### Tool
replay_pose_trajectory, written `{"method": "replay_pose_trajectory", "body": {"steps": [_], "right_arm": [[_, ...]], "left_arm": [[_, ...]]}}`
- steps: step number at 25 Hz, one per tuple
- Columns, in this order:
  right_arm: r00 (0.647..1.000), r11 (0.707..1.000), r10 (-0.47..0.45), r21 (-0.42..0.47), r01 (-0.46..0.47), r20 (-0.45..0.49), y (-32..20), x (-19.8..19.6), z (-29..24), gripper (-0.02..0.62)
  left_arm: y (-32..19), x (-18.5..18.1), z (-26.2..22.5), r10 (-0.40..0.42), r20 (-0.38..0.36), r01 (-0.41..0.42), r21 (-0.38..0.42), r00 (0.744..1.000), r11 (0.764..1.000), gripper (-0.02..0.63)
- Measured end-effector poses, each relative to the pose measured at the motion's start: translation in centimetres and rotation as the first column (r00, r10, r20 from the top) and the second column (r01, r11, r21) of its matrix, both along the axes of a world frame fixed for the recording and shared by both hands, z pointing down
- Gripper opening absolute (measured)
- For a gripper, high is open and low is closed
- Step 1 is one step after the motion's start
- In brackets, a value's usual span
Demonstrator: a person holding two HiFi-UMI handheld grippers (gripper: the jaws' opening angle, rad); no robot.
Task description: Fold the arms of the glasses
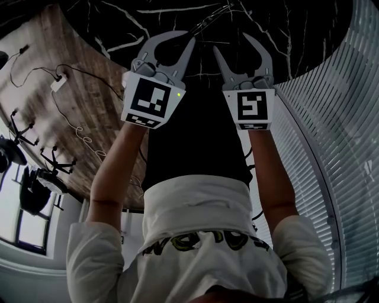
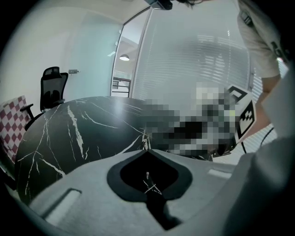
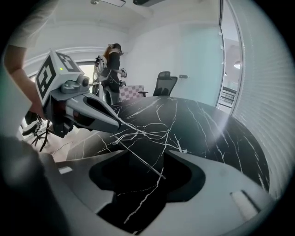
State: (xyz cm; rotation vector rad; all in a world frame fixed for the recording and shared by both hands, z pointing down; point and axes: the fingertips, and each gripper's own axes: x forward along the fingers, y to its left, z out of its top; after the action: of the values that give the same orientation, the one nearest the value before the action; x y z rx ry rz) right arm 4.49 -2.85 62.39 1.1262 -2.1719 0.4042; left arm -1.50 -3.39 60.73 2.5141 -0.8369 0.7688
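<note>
**Head view:** Your arms reach out over the black table (image 1: 296, 35). Your left gripper (image 1: 189, 40) has its two jaws together at the tips. Your right gripper (image 1: 232, 42) is just beside it, with its jaws wide apart. Some thin wire just past the left tips looks like the glasses (image 1: 211, 18). It is hard to tell the wire from the white lines in the table top.

**Left gripper view:** The jaws of your left gripper (image 2: 146, 150) meet at the tips. They pinch a thin bit of wire from the glasses (image 2: 146, 139). The black table (image 2: 83, 133) lies behind. A black office chair (image 2: 51, 90) stands at the far side of it.

**Right gripper view:** Here you can see the glasses (image 3: 145, 133) best. They are a thin wire pair, out in front over the table (image 3: 207, 129). Your left gripper (image 3: 120, 123) comes in from the left and pinches them at the side nearest to it. One arm of the glasses (image 3: 142, 160) sticks out, not folded. Its end lies in the gap between the jaws of your right gripper (image 3: 146, 152). Those jaws are wide apart and do not press on the arm. Far back, a person (image 3: 113, 73) stands near a window.
</note>
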Motion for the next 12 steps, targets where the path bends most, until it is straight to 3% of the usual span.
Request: {"method": "replay_pose_trajectory", "body": {"steps": [12], "right_arm": [[0.999, 0.999, 0.035, 0.01, -0.035, -0.004, -1.8, -0.1, 0.0, 0.236]], "left_arm": [[1.2, 0.7, -0.1, 0.04, -0.001, -0.04, -0.022, 0.999, 0.999, 0.005]]}}
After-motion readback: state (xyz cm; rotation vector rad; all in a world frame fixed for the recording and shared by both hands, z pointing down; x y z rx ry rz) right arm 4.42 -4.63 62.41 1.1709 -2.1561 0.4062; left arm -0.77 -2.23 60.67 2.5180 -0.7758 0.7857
